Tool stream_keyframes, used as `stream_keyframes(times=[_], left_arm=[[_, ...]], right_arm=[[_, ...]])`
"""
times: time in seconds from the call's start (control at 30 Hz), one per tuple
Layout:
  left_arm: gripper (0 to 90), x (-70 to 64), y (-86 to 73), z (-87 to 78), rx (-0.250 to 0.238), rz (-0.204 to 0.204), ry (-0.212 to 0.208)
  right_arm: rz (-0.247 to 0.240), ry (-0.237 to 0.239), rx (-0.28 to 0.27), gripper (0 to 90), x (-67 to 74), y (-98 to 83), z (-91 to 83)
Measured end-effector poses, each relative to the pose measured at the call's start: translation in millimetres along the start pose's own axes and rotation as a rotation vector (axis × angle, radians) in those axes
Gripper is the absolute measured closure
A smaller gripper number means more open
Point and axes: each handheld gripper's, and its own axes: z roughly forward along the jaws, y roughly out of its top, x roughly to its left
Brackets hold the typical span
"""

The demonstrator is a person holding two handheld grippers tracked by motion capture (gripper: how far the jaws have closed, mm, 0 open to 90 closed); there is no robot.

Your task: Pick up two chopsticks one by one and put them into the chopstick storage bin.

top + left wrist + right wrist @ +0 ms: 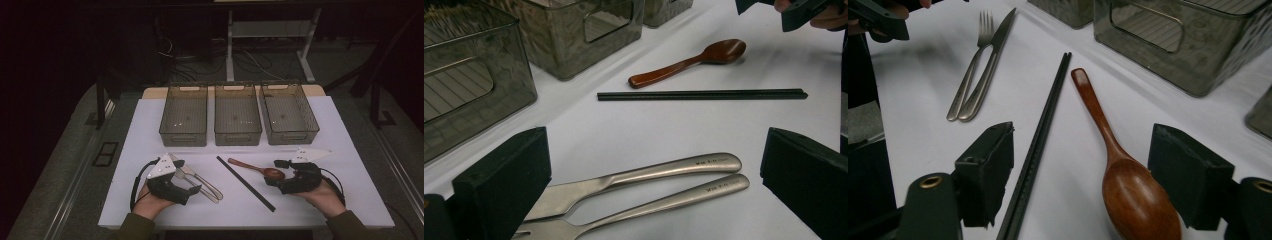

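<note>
A brown wooden spoon lies on the white board, bowl toward my right gripper. In the right gripper view the gripper stands open, with the spoon's bowl and the end of the black chopsticks between its jaws; neither pad touches them. A steel fork and knife lie side by side at the left. My left gripper is open around them. In the left gripper view the knife handle and the fork handle run between the wide jaws of the gripper.
Three smoky see-through bins stand in a row along the back of the white board. The black chopsticks lie diagonally between the two hands. Dark floor and table legs lie beyond.
</note>
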Motion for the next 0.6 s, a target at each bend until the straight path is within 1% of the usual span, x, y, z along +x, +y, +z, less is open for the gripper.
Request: stream_keyframes(times=[0.1,0.13,0.17,0.2,0.27,0.3,0.37,0.43,0.53,0.6], left_arm=[[0.0,0.4,0.0,-0.5,0.0,-0.002,0.001],[0.0,0.6,-0.1,-0.6,0.002,-0.003,0.003],[0.0,0.9,-0.3,-0.6,0.002,-0.003,0.002],[0.0,1.0,-0.4,-0.5,0.002,-0.003,0.001],[0.0,0.9,-0.3,-0.3,0.002,-0.003,0.0],[0.0,0.9,-0.3,-0.2,0.002,-0.002,0.0],[0.0,1.2,-0.2,-0.1,0.003,0.002,-0.003],[0.0,1.3,-0.1,-0.2,0.002,0.003,-0.004],[0.0,0.9,0.0,-0.3,0.001,-0.002,-0.004],[0.0,0.8,0.0,-0.4,0.002,-0.001,-0.005]], right_arm=[[0.0,0.008,0.006,30.1,1.0,1.1,3.0],[-0.004,0.016,0.016,32.3,2.4,2.1,6.7],[-0.004,0.016,0.016,32.3,2.4,2.1,6.7],[-0.013,0.019,0.034,34.6,4.0,3.3,10.1],[-0.02,0.024,0.039,35.3,4.4,3.7,11.5],[-0.012,0.024,0.047,37.0,5.0,4.2,12.9],[-0.015,0.03,0.071,40.6,6.5,4.8,17.5],[-0.016,0.031,0.089,43.1,8.8,4.6,20.9],[-0.034,0.035,0.117,47.5,12.1,2.7,24.0],[-0.037,0.044,0.131,50.9,14.2,0.8,25.4]])
